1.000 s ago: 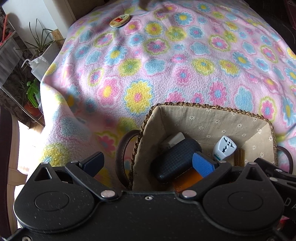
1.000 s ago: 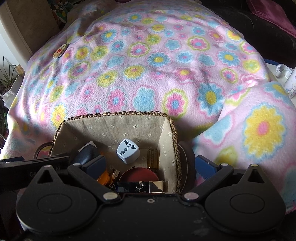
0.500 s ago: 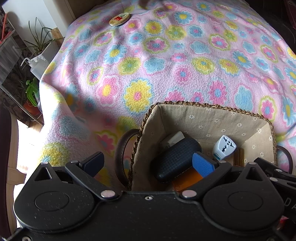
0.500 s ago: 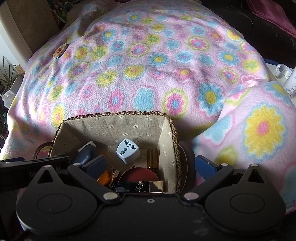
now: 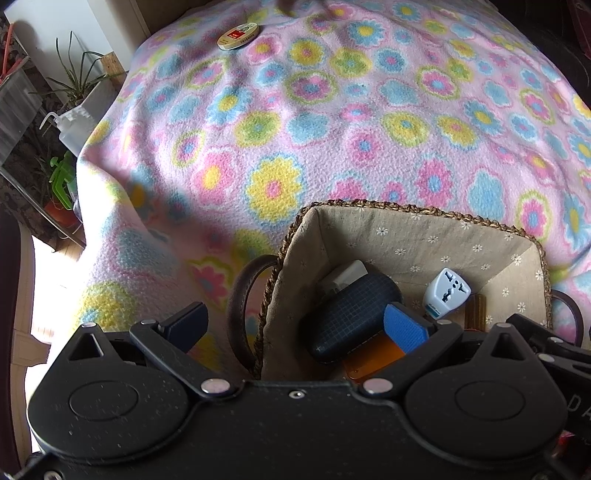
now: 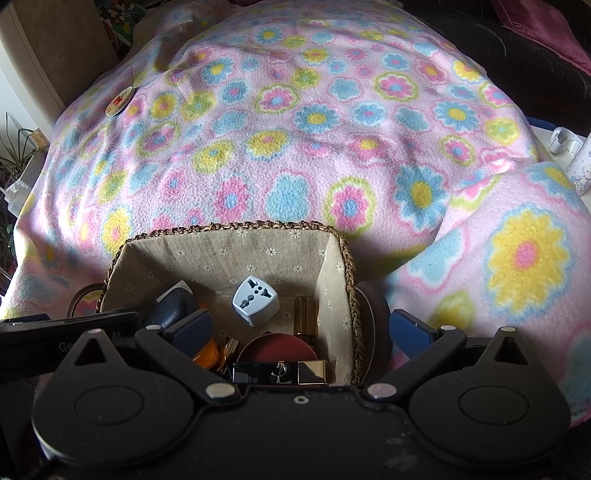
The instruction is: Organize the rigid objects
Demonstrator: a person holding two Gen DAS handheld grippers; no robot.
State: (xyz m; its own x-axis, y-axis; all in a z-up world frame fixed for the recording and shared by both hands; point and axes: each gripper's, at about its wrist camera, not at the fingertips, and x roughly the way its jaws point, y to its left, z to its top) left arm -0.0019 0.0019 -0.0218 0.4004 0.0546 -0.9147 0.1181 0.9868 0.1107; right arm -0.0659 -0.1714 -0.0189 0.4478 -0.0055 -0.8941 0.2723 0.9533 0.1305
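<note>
A woven basket [image 5: 413,212] with a beige flowered lining sits on the flowered blanket; it also shows in the right wrist view [image 6: 236,226]. Inside lie a dark blue case [image 5: 351,314], a white travel adapter [image 5: 446,291] [image 6: 255,300], an orange item [image 5: 373,360], an amber bottle [image 6: 305,319], a red round lid [image 6: 277,349] and a gold-and-black bar [image 6: 280,371]. My left gripper [image 5: 295,326] is open, straddling the basket's left wall. My right gripper [image 6: 301,332] is open, straddling the right wall. A round tin [image 5: 237,36] [image 6: 119,101] lies far off on the blanket.
The pink flowered blanket [image 5: 332,129] covers a wide raised surface. Potted plants [image 5: 74,85] and a white spray bottle [image 5: 72,125] stand beyond its left edge. A dark sofa [image 6: 517,55] and a small white bottle [image 6: 581,173] lie to the right.
</note>
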